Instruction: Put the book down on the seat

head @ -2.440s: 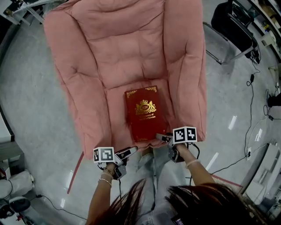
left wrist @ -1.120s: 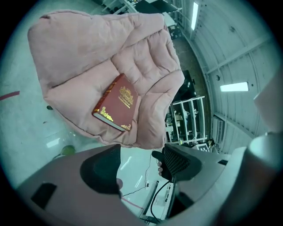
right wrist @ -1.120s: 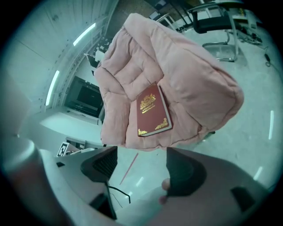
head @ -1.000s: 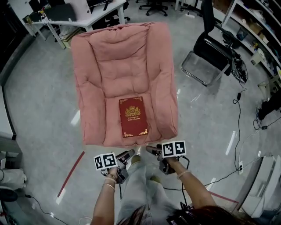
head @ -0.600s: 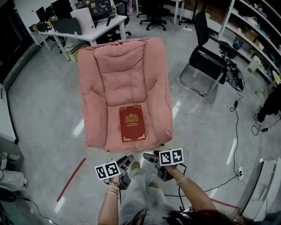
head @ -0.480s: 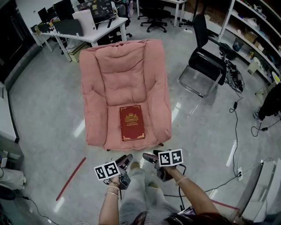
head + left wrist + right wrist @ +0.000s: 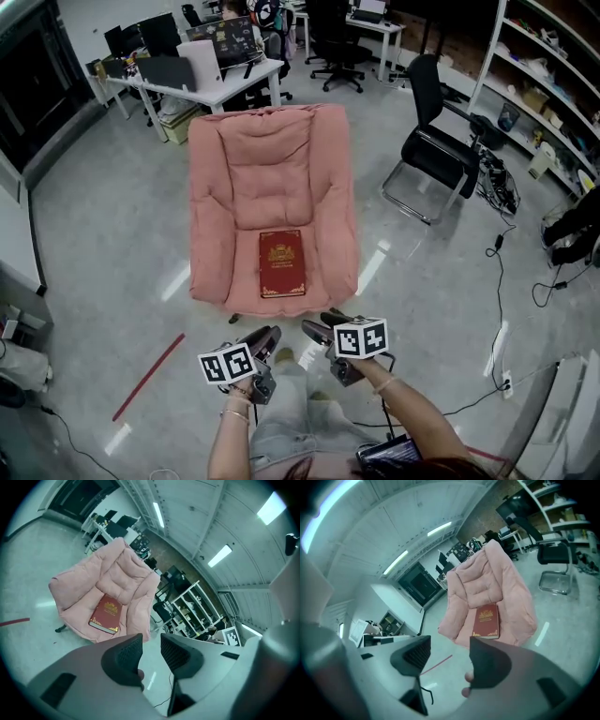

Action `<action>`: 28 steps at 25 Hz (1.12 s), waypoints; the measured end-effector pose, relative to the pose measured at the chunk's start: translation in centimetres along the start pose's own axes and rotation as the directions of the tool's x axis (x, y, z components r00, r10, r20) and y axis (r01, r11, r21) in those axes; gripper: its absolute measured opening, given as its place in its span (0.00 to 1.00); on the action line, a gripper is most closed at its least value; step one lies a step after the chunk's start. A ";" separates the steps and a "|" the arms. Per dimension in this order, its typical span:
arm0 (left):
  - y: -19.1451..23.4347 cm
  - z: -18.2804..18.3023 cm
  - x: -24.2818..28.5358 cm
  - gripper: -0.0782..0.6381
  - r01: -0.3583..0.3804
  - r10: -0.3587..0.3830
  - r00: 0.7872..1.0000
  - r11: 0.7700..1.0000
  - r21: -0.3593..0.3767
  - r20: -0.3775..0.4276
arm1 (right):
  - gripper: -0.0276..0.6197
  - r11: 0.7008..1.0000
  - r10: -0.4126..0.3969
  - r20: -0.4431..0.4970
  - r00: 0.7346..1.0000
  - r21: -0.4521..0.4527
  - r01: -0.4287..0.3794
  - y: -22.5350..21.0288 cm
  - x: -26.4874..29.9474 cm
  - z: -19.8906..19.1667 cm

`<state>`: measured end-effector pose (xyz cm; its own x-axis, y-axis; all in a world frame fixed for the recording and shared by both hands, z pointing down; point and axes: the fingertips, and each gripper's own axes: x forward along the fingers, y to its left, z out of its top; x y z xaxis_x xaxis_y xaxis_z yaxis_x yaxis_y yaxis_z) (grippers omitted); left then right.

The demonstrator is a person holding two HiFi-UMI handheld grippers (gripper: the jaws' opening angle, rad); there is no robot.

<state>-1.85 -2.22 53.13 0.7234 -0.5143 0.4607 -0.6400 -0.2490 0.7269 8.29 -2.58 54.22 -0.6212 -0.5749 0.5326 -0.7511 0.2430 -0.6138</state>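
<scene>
Dark red hardback book with gold crest (image 7: 282,263) lies flat on the seat of the pink padded fabric armchair (image 7: 217,202), well ahead of both tongs and touching neither. Left tongs (image 7: 269,335) have just been closing and show a narrow gap with nothing in it. Right tongs (image 7: 313,329) have been closing too but stand wider apart, empty, both over the grey floor (image 7: 103,234).

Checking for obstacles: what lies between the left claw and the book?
Between left claw and book: only the armchair's front edge and bare floor, head view.
</scene>
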 end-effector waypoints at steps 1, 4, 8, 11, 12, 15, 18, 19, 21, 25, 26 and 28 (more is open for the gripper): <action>-0.7 0.0 -0.5 0.28 0.004 -0.004 1.000 1.000 0.010 0.008 | 0.46 1.000 0.007 0.001 1.000 -0.020 -0.007 0.6 -0.5 0.0; -2.6 -0.1 -2.0 0.27 0.014 -0.016 1.000 0.998 0.054 0.025 | 0.46 0.998 0.027 0.016 1.000 -0.057 -0.026 2.1 -1.9 -0.1; -5.0 -0.2 -4.0 0.26 0.023 -0.028 0.998 0.996 0.088 0.051 | 0.45 0.996 0.053 0.042 0.998 -0.070 -0.050 3.9 -3.8 0.1; -6.6 0.0 -5.3 0.26 0.035 -0.042 0.996 0.996 0.087 0.077 | 0.44 0.993 0.064 0.043 0.997 -0.100 -0.060 4.8 -4.7 0.2; -7.0 0.3 -5.7 0.25 0.035 -0.043 0.995 0.995 0.092 0.086 | 0.44 0.992 0.068 0.044 0.997 -0.113 -0.062 5.2 -4.8 0.5; -8.0 1.5 -7.1 0.22 0.030 -0.043 0.994 0.991 0.129 0.102 | 0.44 0.987 0.080 0.051 0.996 -0.145 -0.072 6.5 -5.2 1.3; -8.7 2.7 -8.1 0.22 0.046 -0.064 0.992 0.986 0.159 0.109 | 0.41 0.981 0.078 0.065 0.995 -0.183 -0.065 7.7 -5.5 2.4; -8.8 3.0 -8.4 0.22 0.053 -0.072 0.991 0.985 0.165 0.109 | 0.41 0.979 0.077 0.068 0.995 -0.195 -0.062 8.1 -5.6 2.6; -9.0 3.4 -8.9 0.22 0.072 -0.092 0.991 0.980 0.186 0.099 | 0.41 0.977 0.075 0.077 0.994 -0.205 -0.058 8.8 -5.5 2.9; -9.0 3.9 -10.3 0.22 0.102 -0.123 0.990 0.964 0.247 0.067 | 0.41 0.981 0.052 0.112 0.992 -0.193 -0.029 10.0 -5.1 3.2; -8.8 4.1 -10.8 0.22 0.104 -0.125 0.990 0.960 0.260 0.065 | 0.40 0.983 0.044 0.124 0.991 -0.185 -0.020 10.4 -5.0 3.3; -8.3 4.6 -12.0 0.22 0.092 -0.115 0.992 0.952 0.291 0.061 | 0.40 0.986 0.032 0.146 0.989 -0.165 -0.007 11.3 -4.8 3.1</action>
<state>-6.45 2.28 39.25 0.7747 -0.5317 0.3423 -0.6182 -0.5230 0.5868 3.51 0.47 42.91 -0.6054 -0.6747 0.4223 -0.7733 0.3727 -0.5130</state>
